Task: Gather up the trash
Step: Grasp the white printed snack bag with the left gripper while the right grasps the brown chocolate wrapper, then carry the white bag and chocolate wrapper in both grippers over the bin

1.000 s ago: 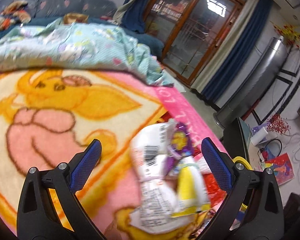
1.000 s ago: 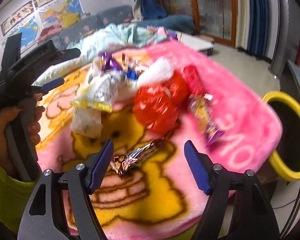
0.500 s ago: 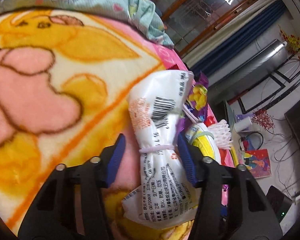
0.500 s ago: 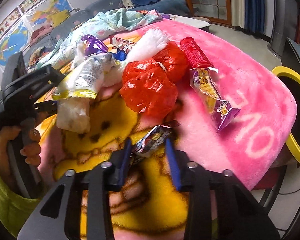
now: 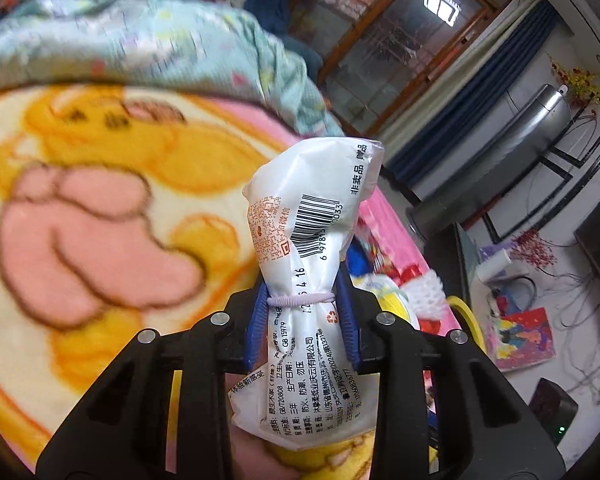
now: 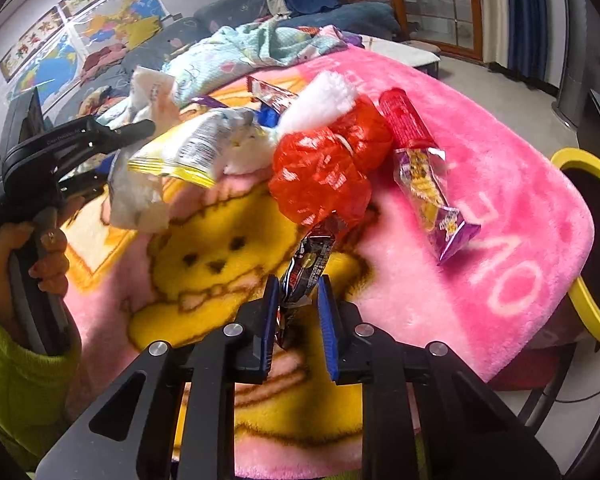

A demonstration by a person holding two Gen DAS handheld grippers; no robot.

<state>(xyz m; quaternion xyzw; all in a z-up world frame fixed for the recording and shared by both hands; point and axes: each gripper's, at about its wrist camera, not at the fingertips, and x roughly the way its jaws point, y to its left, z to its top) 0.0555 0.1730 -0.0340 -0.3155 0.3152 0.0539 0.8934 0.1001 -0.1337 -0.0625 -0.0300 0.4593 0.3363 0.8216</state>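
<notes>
Closing jaws: white packet [image 5: 300, 280] between left, dark wrapper [image 6: 306, 268] between right.

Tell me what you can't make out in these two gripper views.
- Bin, right wrist view: cut off by the picture's edge; its inside is dark.
- White packet, left wrist view: its contents are hidden by the opaque wrap; the left gripper covers its sides.
- Dark wrapper, right wrist view: print too small to read; the right gripper covers its lower end.

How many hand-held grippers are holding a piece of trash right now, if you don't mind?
2: the left hand-held gripper closing on the white packet, the right hand-held gripper closing on the dark wrapper.
</notes>
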